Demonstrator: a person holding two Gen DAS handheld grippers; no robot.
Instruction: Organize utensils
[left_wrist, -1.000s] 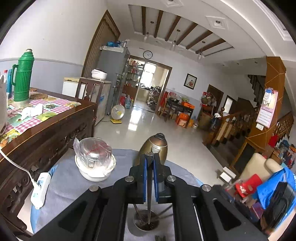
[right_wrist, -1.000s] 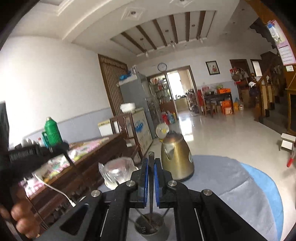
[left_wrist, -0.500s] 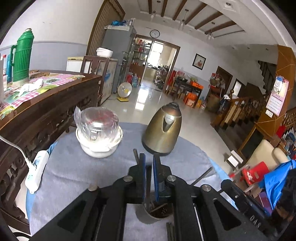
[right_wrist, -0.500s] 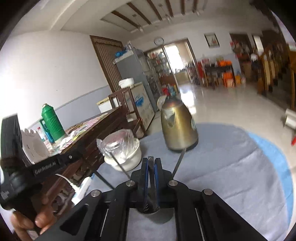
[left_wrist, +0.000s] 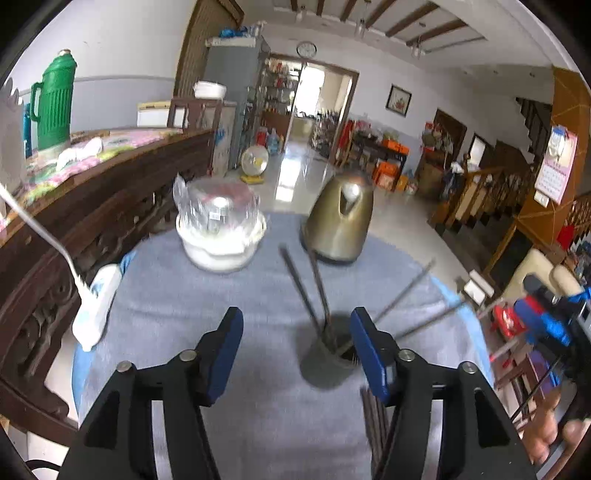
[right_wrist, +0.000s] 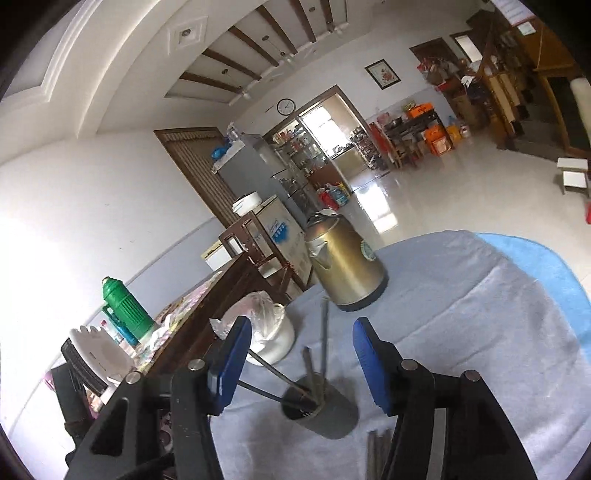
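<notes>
Kettle (left_wrist: 339, 220) gold-bronze, shiny. Cloth (left_wrist: 192, 325) under it grey-blue, plain; brighter blue edge. Holder (left_wrist: 327, 363) near kettle dark grey; chopsticks (left_wrist: 306, 291) in it dark. Bowl (left_wrist: 221, 243) left of kettle white w/ clear plastic. Thermos (left_wrist: 53, 101) far left green. Gripper pads (left_wrist: 225, 354) blue.

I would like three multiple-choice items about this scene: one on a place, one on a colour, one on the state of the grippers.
1. Where do the upright chopsticks stand?
A. in the grey cup
B. in the kettle
C. on the wooden sideboard

2. What colour is the kettle?
A. green
B. gold-brown
C. white

3. How do the left gripper and the right gripper stand?
A. both shut
B. only the left open
C. both open

Answers:
1 A, their lower ends sit inside the cup's mouth.
2 B, its body is metallic gold-brown.
3 C, in each wrist view the blue pads are wide apart, holding nothing.
</notes>
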